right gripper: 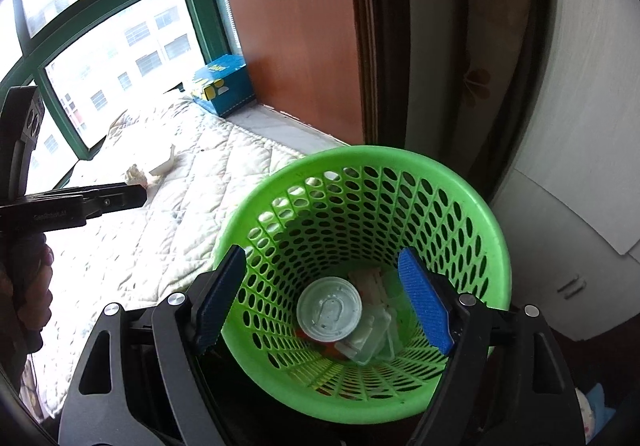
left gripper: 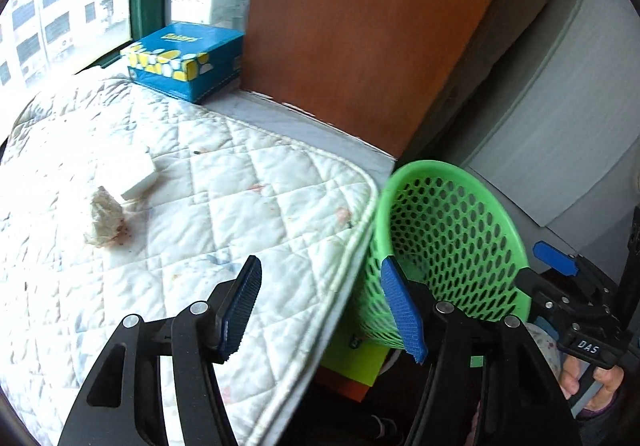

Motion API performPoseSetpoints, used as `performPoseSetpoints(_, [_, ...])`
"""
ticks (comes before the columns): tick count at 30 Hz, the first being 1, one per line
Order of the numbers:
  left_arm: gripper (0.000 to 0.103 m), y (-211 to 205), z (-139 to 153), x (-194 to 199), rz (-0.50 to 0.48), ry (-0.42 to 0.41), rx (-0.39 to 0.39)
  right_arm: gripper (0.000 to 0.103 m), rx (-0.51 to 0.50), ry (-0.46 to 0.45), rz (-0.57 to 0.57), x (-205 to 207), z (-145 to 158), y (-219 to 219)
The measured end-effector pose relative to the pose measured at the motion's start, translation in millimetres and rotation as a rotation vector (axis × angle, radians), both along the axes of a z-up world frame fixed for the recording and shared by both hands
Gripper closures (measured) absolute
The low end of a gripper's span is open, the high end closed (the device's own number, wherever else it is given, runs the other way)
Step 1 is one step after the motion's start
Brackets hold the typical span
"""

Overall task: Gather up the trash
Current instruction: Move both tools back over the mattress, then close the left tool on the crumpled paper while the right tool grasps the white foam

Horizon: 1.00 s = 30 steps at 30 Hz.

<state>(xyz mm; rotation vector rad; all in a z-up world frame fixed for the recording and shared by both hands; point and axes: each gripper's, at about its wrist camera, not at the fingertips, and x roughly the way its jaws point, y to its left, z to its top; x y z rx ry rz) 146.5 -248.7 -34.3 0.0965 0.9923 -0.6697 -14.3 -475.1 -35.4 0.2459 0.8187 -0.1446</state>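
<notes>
Your green basket (right gripper: 476,206) already holds a lidded cup (right gripper: 329,309) and clear packaging. A crumpled tissue (left gripper: 104,218) and white scrap (left gripper: 138,174) remain on the quilt (left gripper: 248,198). Your left gripper (left gripper: 324,310) and right gripper (right gripper: 324,298) are both spread and empty.

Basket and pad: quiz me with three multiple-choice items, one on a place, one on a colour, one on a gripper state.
1. Where is the crumpled tissue?
A. on the quilted pad
B. in the basket
C. on the tissue box

2. What colour is the basket?
A. blue
B. green
C. white

3. How is the right gripper?
A. shut on a cup
B. shut, empty
C. open above the basket

Answers: 1 A, it lies on the pad beside a white scrap; 2 B, green mesh walls; 3 C, fingers spread with nothing between.
</notes>
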Motion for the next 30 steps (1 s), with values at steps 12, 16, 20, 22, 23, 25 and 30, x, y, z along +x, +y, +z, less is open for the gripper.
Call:
performPoseSetpoints(12, [0.028,90.0,-25.7,78.8,0.248,-0.052,0.117,0.025,0.003,0.001,0.09,43.8,3.5,39.5])
performPoseSetpoints(16, [0.028,105.4,-44.0,106.7,0.297,-0.017,0.134,0.023,0.005,0.003,0.112,58.1,3.6,51.1])
performPoseSetpoints(20, [0.028,112.7,-62.6,127.4,0.318,0.014,0.138,0.023,0.005,0.013,0.135,73.7,0.2,60.7])
performPoseSetpoints(22, [0.028,114.0,-71.0,135.2,0.321,0.029,0.144,0.023,0.007,0.02,0.144,82.2,-2.8,65.1])
performPoseSetpoints(23, [0.028,115.3,-75.1,138.8,0.326,0.036,0.144,0.023,0.009,0.023,0.149,85.7,-4.2,66.8])
performPoseSetpoints(25, [0.028,118.8,-82.1,146.2,0.34,0.048,0.138,0.023,0.008,0.029,0.157,94.1,-6.9,70.1])
performPoseSetpoints(30, [0.042,125.0,-94.1,157.5,0.341,0.069,0.115,0.023,0.014,0.047,0.178,112.5,-10.5,78.1])
